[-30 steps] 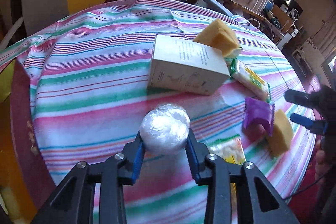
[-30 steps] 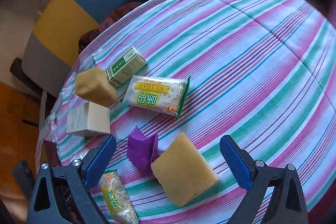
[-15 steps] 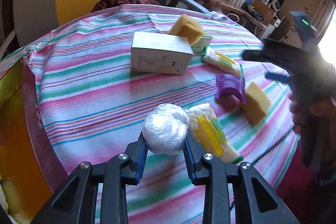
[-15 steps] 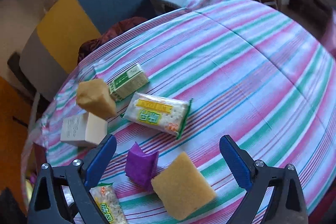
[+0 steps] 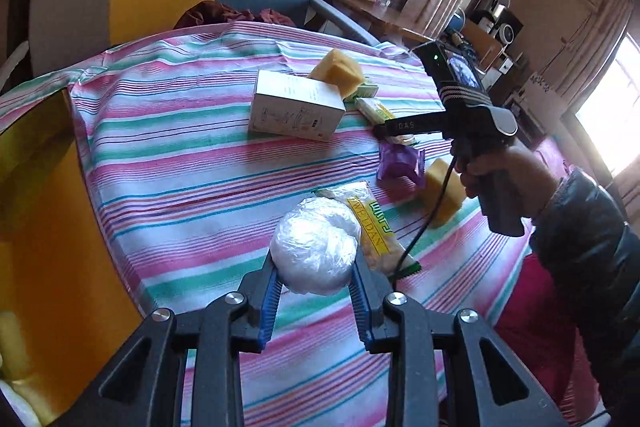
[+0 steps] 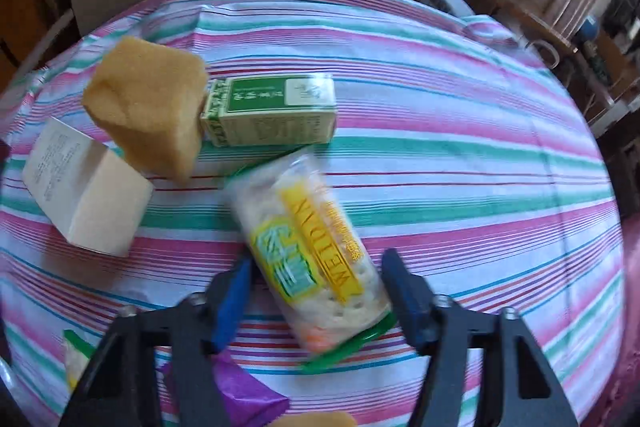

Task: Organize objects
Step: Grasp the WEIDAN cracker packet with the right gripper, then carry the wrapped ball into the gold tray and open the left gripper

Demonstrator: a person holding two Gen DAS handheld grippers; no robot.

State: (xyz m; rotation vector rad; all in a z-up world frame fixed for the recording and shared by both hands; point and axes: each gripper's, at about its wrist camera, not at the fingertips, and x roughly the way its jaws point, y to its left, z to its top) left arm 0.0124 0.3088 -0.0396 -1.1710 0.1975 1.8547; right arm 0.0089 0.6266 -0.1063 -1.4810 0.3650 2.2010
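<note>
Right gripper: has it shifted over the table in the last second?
Yes. The right gripper has moved away from the sponge and purple packet toward the green box; its open jaws now straddle the WEIDAN cracker pack.

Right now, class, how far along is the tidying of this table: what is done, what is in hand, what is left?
Nothing looks sorted yet. In hand: the left gripper grips a plastic-wrapped ball; the right gripper's open fingers straddle a cracker packet, not closed on it. Left scattered on the striped cloth: two sponges, green box, white box, purple wrapper.
</note>
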